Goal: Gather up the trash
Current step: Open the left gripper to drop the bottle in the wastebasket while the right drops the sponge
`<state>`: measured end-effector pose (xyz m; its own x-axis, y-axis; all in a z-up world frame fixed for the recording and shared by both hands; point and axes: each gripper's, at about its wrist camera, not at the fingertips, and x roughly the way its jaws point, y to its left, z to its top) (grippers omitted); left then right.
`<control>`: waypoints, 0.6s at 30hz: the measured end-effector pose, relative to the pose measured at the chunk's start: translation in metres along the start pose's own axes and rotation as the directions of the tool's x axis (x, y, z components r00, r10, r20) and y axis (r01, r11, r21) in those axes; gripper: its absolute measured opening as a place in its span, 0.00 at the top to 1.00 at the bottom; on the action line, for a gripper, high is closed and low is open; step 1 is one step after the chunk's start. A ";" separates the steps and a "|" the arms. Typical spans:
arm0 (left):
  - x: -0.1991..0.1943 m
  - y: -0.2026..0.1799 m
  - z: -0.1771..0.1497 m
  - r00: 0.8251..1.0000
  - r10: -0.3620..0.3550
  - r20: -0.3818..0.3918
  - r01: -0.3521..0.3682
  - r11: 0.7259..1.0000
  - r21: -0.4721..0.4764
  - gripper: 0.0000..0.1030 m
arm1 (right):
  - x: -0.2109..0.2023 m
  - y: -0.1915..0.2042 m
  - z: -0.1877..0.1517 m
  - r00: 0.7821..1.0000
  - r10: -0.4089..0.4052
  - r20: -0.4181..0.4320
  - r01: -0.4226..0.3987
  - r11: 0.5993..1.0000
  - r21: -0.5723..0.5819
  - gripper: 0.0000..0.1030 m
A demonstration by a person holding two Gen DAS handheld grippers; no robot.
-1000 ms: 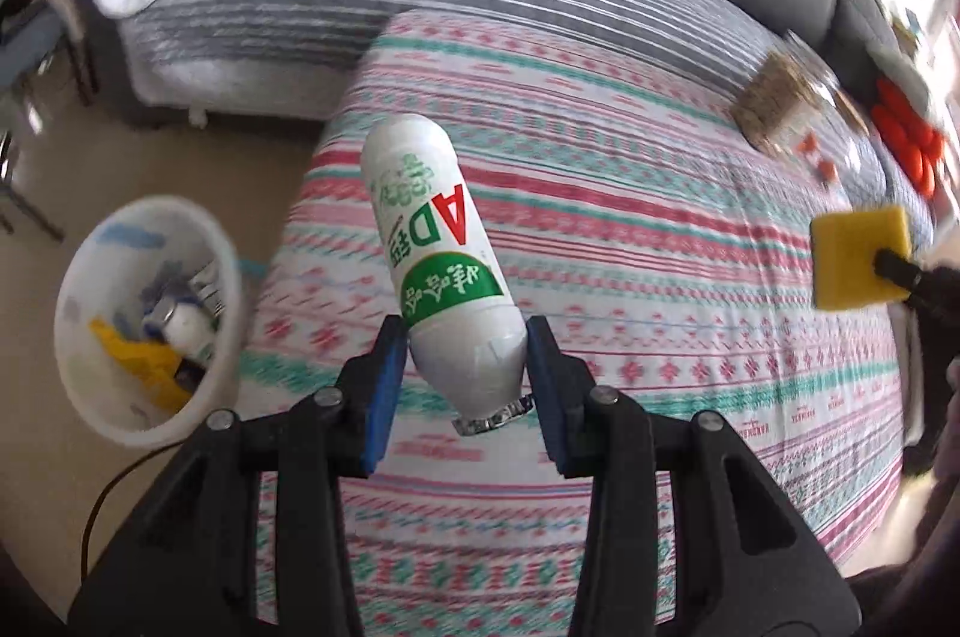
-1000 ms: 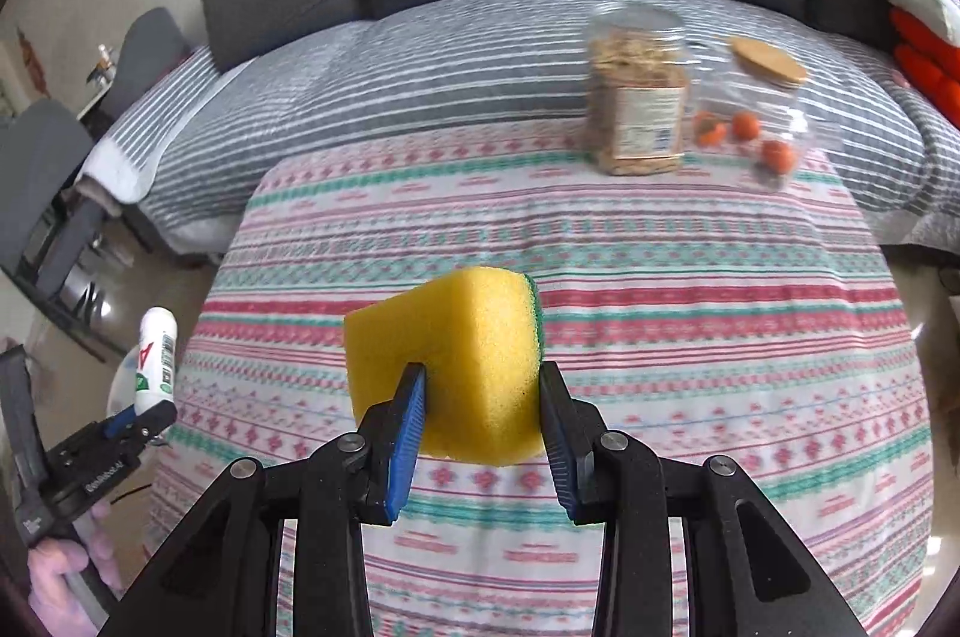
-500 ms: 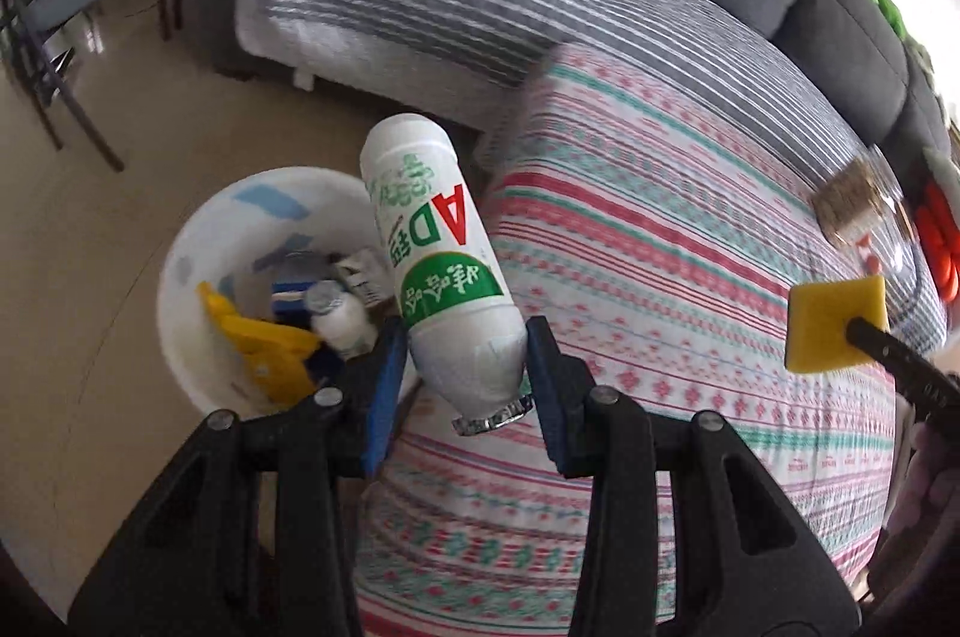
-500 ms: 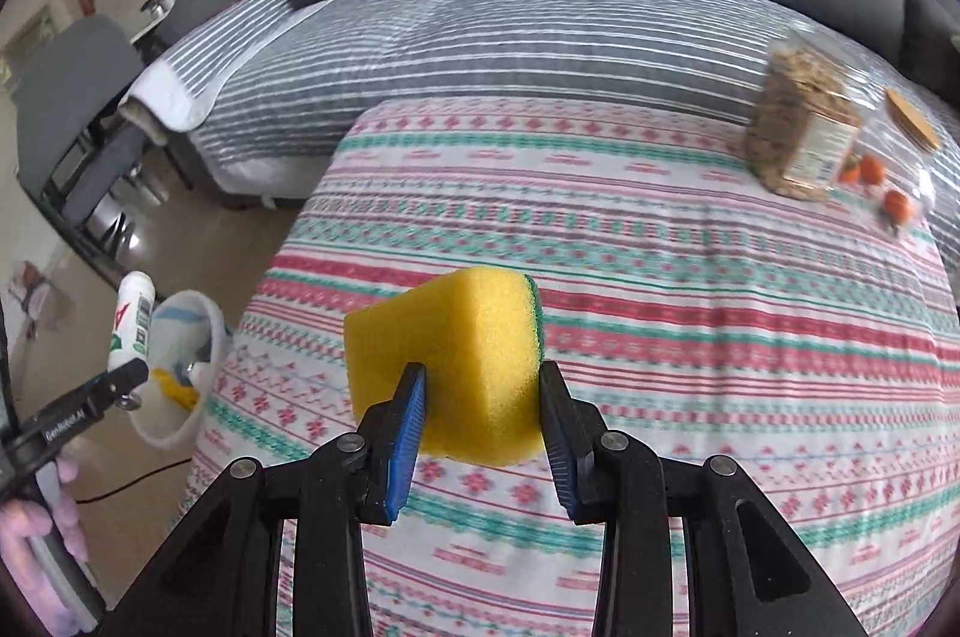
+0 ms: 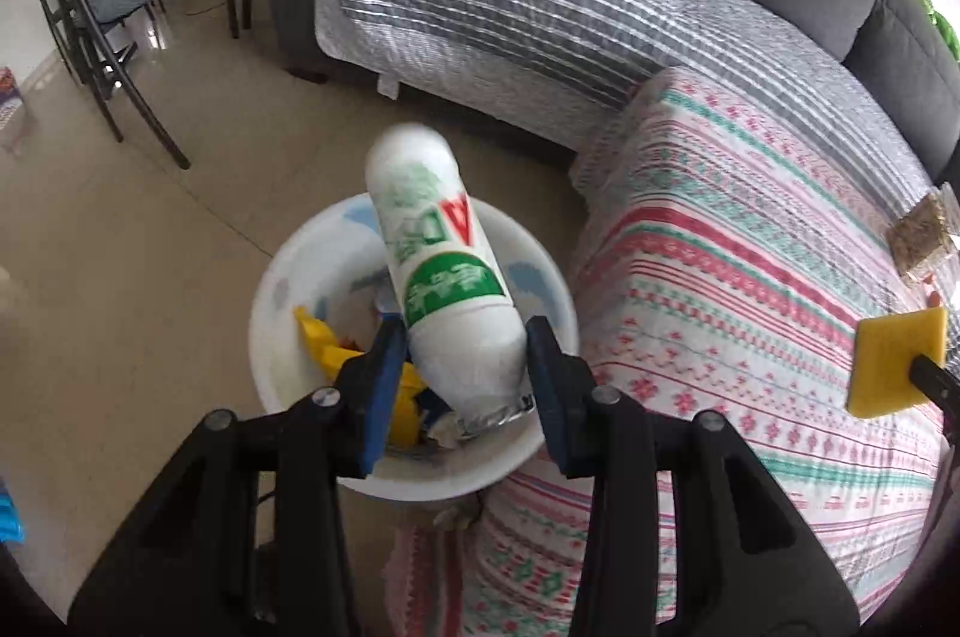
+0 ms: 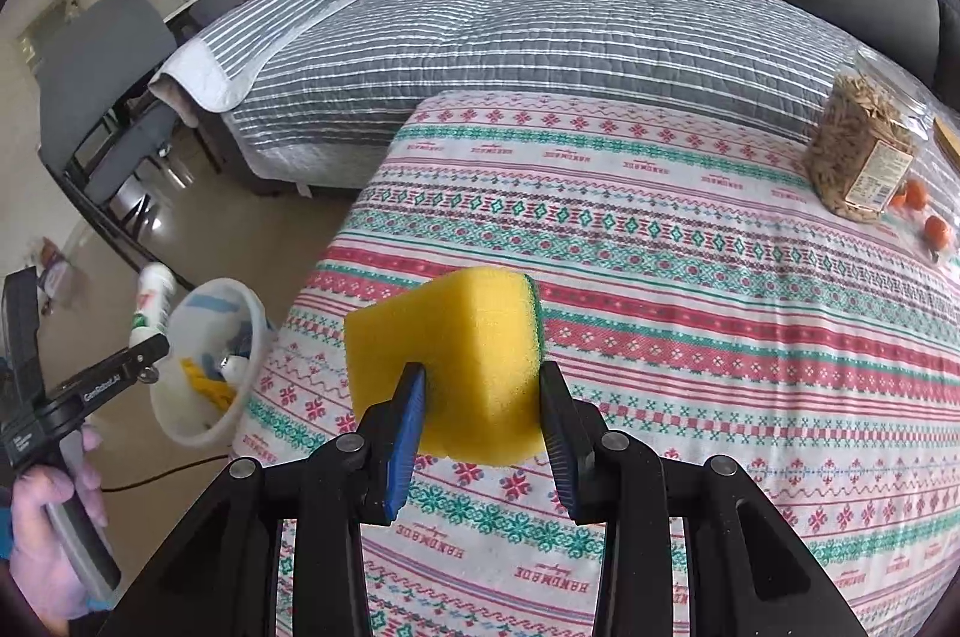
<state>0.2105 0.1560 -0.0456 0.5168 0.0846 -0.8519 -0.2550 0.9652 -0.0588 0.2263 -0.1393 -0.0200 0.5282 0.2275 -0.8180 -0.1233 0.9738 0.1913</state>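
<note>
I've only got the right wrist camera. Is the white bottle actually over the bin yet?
Observer: Yes. The left wrist view shows the white bottle directly above the opening of the white bin.
Operator: Is the left gripper letting go?
Observer: The left gripper has its jaws opening, with the bottle between them and a gap at one pad.
Operator: Which end goes in first?
Observer: The foil-sealed mouth points down into the bin.
</note>
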 end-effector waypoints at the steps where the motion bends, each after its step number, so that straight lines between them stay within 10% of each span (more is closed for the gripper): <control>1: 0.001 0.003 0.000 1.000 0.012 -0.009 -0.012 1.000 -0.004 0.44 | 0.001 0.002 0.000 1.000 -0.001 0.001 0.001 1.000 -0.006 0.63; 18: -0.020 0.064 -0.020 0.993 0.106 -0.046 -0.109 0.992 -0.063 0.04 | 0.041 0.085 0.011 0.993 0.112 -0.020 -0.114 0.989 -0.090 0.63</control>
<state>0.1673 0.2108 -0.0429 0.4490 0.1750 -0.8762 -0.3610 0.9326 0.0013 0.2468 -0.0468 -0.0317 0.4945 0.3354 -0.8019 -0.2574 0.9377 0.2334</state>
